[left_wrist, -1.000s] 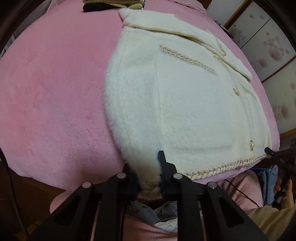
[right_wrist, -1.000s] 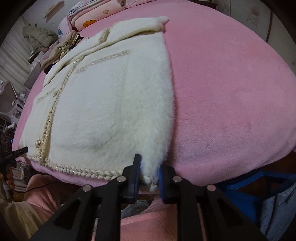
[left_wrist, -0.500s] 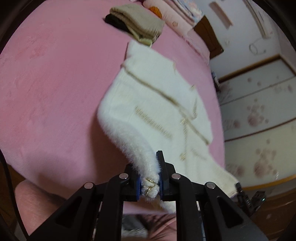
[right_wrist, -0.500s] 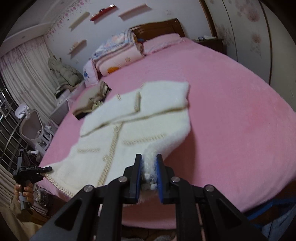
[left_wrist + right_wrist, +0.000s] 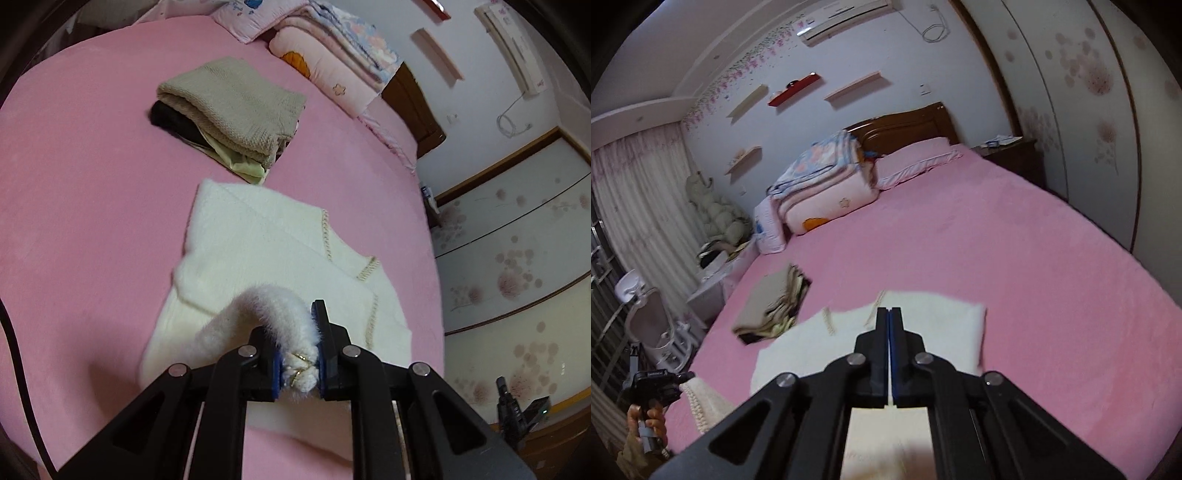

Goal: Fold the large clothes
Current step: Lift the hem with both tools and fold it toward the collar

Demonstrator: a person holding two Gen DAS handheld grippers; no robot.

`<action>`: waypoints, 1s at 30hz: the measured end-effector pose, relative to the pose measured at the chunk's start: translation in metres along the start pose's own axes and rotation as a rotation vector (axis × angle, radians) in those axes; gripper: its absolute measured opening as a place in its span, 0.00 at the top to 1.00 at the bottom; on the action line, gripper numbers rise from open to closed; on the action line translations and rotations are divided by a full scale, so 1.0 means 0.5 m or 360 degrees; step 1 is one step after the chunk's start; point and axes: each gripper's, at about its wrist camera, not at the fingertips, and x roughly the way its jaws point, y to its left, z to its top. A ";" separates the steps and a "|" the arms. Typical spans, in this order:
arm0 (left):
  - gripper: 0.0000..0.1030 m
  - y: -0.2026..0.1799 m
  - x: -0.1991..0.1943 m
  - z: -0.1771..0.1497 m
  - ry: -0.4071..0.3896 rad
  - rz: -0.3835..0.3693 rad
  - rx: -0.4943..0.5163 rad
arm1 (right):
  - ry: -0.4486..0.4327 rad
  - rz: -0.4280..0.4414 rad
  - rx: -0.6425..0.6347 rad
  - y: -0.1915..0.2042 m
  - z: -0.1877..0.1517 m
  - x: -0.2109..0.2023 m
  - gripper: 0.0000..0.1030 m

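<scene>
Cardigan (image 5: 280,258) corner's pinched in your left gripper (image 5: 300,363); your right gripper (image 5: 889,347) is clamped on nothing, with folded clothes (image 5: 232,110) lying just beyond.

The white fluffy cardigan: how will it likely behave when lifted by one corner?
Probably floppy: the cardigan hem arcs limply from the left gripper. Likely light, since one pinched corner lifts it. Possibly slippery: the right gripper is shut on nothing.

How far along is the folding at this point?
Done: a folded pile sits on the pink bed. In hand: the left gripper pinches a raised hem corner of the white cardigan; the right gripper is shut and empty. Left: laying that hem over and finishing the fold.
</scene>
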 end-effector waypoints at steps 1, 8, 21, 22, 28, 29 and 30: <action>0.89 -0.003 0.030 0.009 0.0007 0.0027 0.0000 | 0.0018 -0.0040 -0.0011 -0.004 0.006 0.023 1.00; 0.89 -0.008 0.200 0.032 0.0123 0.0146 -0.0017 | 0.0281 -0.0185 -0.0045 -0.051 -0.033 0.191 1.00; 0.89 0.011 0.246 0.041 0.0093 0.0192 0.0017 | 0.0691 -0.0028 -0.0215 -0.097 -0.179 0.213 0.56; 0.89 0.013 0.244 0.038 0.0089 0.0190 0.0018 | 0.0740 -0.0054 -0.0222 -0.109 -0.199 0.218 0.56; 0.89 0.017 0.243 0.035 0.0075 0.0183 0.0025 | 0.0890 -0.0177 -0.0188 -0.167 -0.271 0.234 0.56; 0.89 0.016 0.242 0.035 0.0074 0.0185 0.0030 | 0.0909 -0.0167 -0.0155 -0.177 -0.280 0.235 0.56; 0.89 0.015 0.241 0.034 0.0073 0.0185 0.0038 | 0.0919 -0.0163 -0.0136 -0.183 -0.285 0.236 0.56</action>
